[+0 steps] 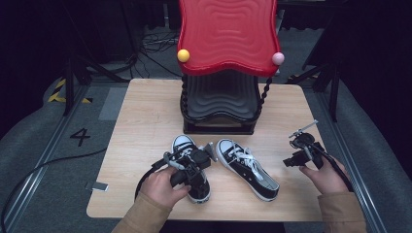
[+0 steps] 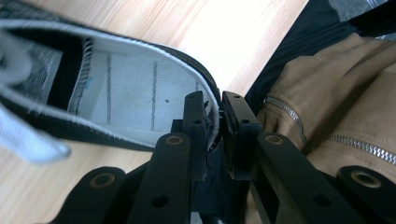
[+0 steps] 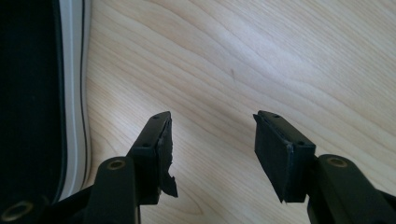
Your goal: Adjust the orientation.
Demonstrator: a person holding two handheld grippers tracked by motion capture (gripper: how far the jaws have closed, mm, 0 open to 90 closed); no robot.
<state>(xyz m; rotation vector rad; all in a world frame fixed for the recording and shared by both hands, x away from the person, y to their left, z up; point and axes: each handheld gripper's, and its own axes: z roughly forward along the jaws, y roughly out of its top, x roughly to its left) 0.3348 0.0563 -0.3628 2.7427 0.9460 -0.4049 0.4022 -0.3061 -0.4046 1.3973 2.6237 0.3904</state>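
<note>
From up high, there are 2 shoes on the table (image 1: 145,116) in front of the rack (image 1: 221,97). My left gripper (image 1: 197,167) is on the left shoe (image 1: 187,145); the right shoe (image 1: 248,167) lies just beside it.

Left gripper view: jaws clamped on the heel collar (image 2: 215,109), 1 inside, 1 outside. Canvas is soft and light, so I reckon that stiffer rim is the spot to grab.

Right gripper view: right gripper (image 3: 212,140) gaping wide over bare wood, holding nothing, a white sole edge (image 3: 74,93) alongside.

Two black-white sneakers on table: left sneaker (image 1: 190,167) heel pinched; right sneaker (image 1: 248,169) angled, free.
</note>
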